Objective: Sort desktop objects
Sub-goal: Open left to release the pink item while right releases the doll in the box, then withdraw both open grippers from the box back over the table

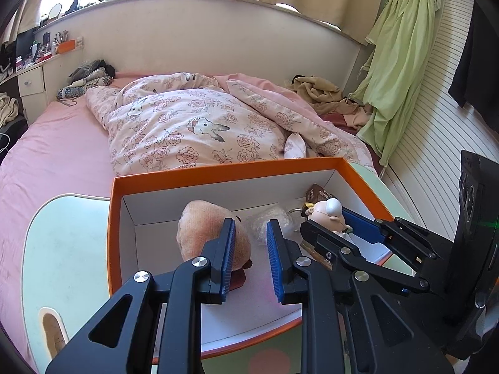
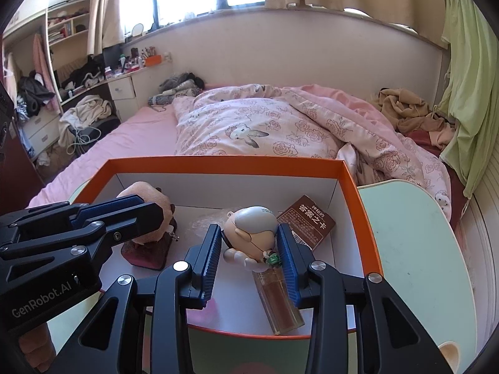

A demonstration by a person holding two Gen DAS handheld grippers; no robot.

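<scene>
Two grippers hung in the box (image 2: pixel 218 161): left gripper (image 1: pixel 251 227) narrow, empty; right gripper (image 2: pixel 248 230) clamped on the figurine (image 2: pixel 254 216). A low, gentle release seemed best.

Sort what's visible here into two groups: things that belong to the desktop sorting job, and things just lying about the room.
Part of the job: orange box, plush toy, figurine, lighter, brown card pack.

Just lying about: floral quilt, green cloth, tan clothes.
</scene>
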